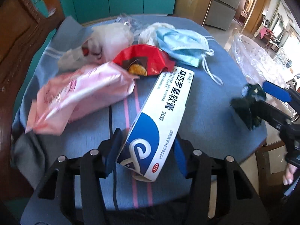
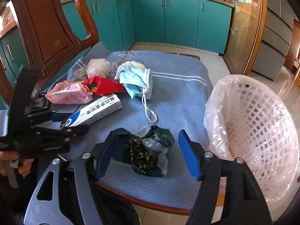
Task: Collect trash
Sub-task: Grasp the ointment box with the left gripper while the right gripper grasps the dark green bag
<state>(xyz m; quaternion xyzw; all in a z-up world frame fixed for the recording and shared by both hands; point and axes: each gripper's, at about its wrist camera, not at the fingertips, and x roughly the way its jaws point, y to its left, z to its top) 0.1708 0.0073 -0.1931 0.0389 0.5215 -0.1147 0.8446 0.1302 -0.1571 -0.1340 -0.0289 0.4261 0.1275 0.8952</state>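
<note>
Trash lies on a chair seat covered by a blue towel (image 2: 178, 97). My left gripper (image 1: 145, 150) has its jaws around the near end of a white and blue medicine box (image 1: 161, 116); the box (image 2: 93, 110) also shows in the right wrist view, between the left fingers. My right gripper (image 2: 148, 153) is open, its fingers on either side of a crumpled dark green wrapper (image 2: 148, 153) on the towel; it is seen from the left wrist view (image 1: 251, 103). A pink packet (image 1: 82, 97), a red snack wrapper (image 1: 142, 60) and a blue face mask (image 1: 183, 45) lie further back.
A white lattice basket (image 2: 258, 131) lined with a clear bag stands to the right of the chair. White plastic bags (image 1: 105, 39) lie at the back of the seat. The wooden chair back (image 2: 48, 24) rises on the left. Teal kitchen cabinets (image 2: 168, 18) stand behind.
</note>
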